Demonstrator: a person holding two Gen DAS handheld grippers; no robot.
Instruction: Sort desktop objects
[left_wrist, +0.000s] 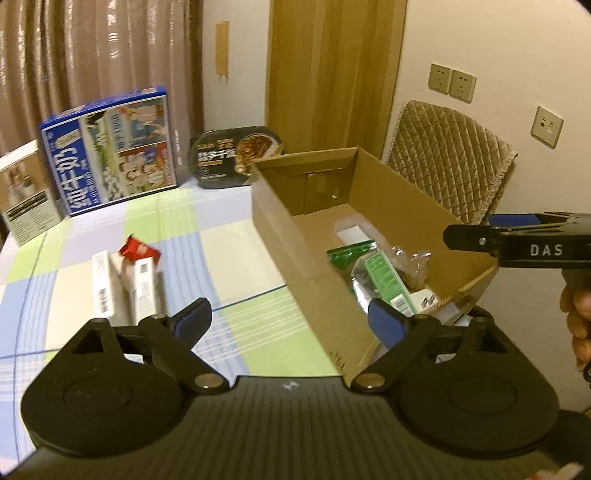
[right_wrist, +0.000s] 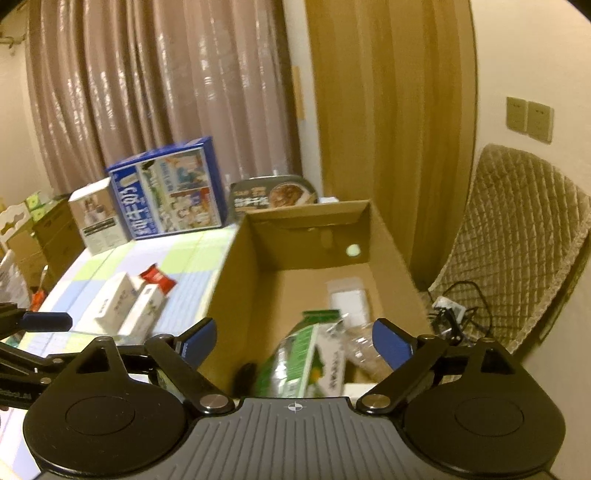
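hovering with both sets of jaws spread and empty: white cartons (left_wrist: 125, 284) lie on the worktop (left_wrist: 229, 229) ahead-left of the left gripper (left_wrist: 290, 319), long axes pointing away; right gripper (right_wrist: 293, 341) hangs over the cardboard box (right_wrist: 236, 280).

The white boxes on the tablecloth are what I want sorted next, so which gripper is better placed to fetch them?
Probably left. The left gripper is open beside the white boxes; the right gripper hangs open over the cardboard box, farther away.
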